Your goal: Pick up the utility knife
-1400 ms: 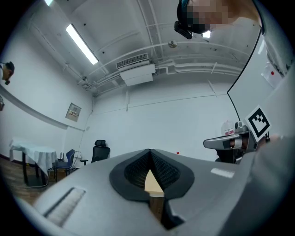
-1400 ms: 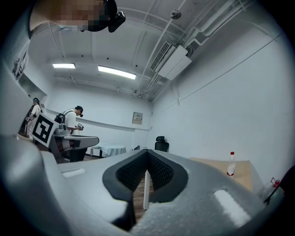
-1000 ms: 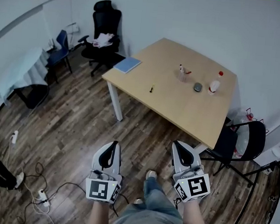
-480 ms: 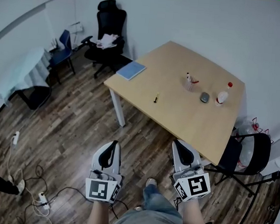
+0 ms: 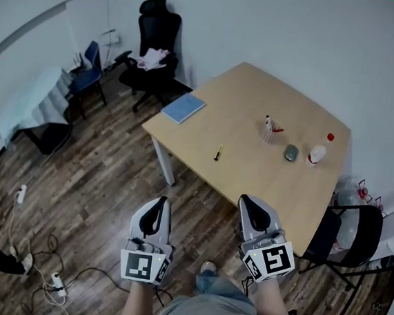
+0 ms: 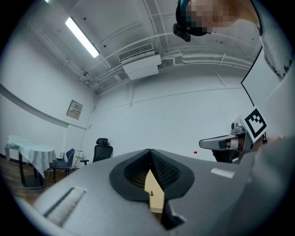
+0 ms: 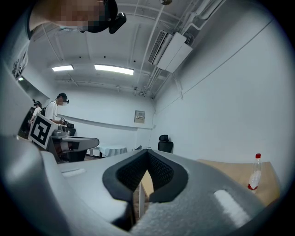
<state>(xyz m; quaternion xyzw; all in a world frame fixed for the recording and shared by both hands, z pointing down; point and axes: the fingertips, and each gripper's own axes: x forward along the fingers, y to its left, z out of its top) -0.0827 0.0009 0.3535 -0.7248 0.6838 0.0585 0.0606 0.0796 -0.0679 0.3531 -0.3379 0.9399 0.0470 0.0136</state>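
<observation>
The utility knife [image 5: 219,152], small, yellow and black, lies near the left front part of the light wooden table [image 5: 251,172]. Both grippers hang in the air over the wooden floor, short of the table's near edge and well apart from the knife. My left gripper [image 5: 156,206] is shut and empty, its tips meeting [image 6: 150,151]. My right gripper [image 5: 252,204] is also shut on nothing [image 7: 147,151], level with the left one and nearer the table edge. Each gripper shows in the other's view.
On the table are a blue notebook [image 5: 183,108], a cup of pens [image 5: 270,130], a grey oval thing [image 5: 291,153] and a red-capped bottle [image 5: 316,153]. A black folding chair [image 5: 345,233] stands right of the table, an office chair [image 5: 154,45] behind it. Cables and a power strip [image 5: 53,281] lie at the left.
The table and knife have slid down and closer in the head view. Both grippers were carried forward toward the table together, still shut.
</observation>
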